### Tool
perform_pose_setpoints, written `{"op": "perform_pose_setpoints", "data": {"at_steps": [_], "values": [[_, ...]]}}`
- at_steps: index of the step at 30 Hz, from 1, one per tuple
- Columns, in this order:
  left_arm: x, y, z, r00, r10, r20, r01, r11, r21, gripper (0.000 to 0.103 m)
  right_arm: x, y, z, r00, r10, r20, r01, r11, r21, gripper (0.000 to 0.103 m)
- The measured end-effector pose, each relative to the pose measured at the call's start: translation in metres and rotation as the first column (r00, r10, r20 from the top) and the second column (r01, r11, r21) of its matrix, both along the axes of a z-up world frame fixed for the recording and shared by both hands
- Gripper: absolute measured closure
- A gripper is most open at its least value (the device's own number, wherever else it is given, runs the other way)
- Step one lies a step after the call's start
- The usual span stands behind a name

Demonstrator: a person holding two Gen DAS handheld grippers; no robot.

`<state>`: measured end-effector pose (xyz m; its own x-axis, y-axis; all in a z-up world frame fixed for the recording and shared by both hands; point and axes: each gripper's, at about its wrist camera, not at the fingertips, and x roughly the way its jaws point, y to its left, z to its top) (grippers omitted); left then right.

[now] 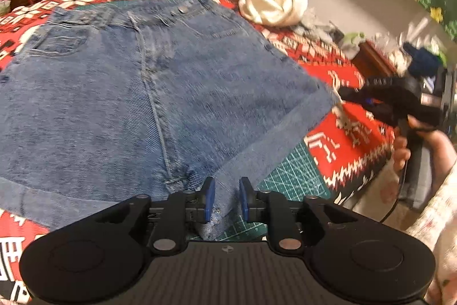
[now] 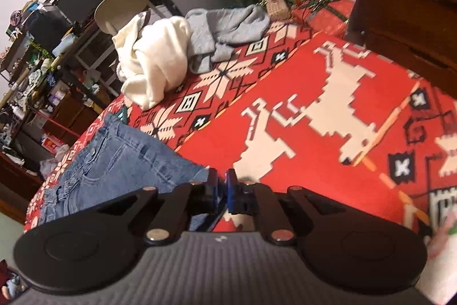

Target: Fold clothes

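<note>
Blue denim shorts (image 1: 142,93) lie spread flat on a red patterned tablecloth (image 1: 351,139), waistband at the far side. My left gripper (image 1: 227,199) is at the near hem by the crotch seam. A fold of denim runs between its blue pads (image 1: 210,199), which stand apart without pressing it; green mat shows beside the right pad. My right gripper (image 2: 222,190) is at the shorts' (image 2: 114,167) outer hem corner, its jaws a narrow gap apart with tablecloth showing through. The denim corner lies beside and under its left finger. The left wrist view shows that gripper (image 1: 342,95) blurred at the hem corner.
A green cutting mat (image 1: 291,176) peeks out under the shorts. A crumpled white garment (image 2: 151,62) and a grey-blue sweater (image 2: 228,25) lie at the table's far side. A dark wooden chest (image 2: 400,19) stands at the right. A hand (image 1: 405,150) grips the right tool's handle.
</note>
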<state>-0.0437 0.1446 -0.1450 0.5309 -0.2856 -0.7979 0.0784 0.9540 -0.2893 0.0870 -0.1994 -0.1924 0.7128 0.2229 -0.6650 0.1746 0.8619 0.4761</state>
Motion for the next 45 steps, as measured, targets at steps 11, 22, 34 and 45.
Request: {"op": "perform_pose_setpoints", "data": {"at_steps": [11,22,34,45], "values": [[-0.022,0.066,0.026,0.982,0.178,0.068,-0.179,0.984,0.004,0.077,-0.044,0.052,0.035,0.953,0.297,0.049,-0.299,0.953,0.039,0.092],[-0.056,0.074,-0.004,0.984,0.177,-0.03,-0.179,0.981,-0.069,0.077,-0.097,0.141,0.014,0.801,0.598,-0.026,-0.59,0.796,0.138,0.091],[-0.055,0.057,-0.025,0.994,0.105,0.004,-0.104,0.99,-0.093,0.077,-0.109,0.141,-0.017,0.775,0.63,-0.049,-0.578,0.738,0.35,0.073],[-0.058,0.07,-0.022,0.985,0.163,0.051,-0.152,0.973,-0.174,0.077,-0.102,0.137,-0.029,0.771,0.637,0.007,-0.57,0.684,0.455,0.064]]}}
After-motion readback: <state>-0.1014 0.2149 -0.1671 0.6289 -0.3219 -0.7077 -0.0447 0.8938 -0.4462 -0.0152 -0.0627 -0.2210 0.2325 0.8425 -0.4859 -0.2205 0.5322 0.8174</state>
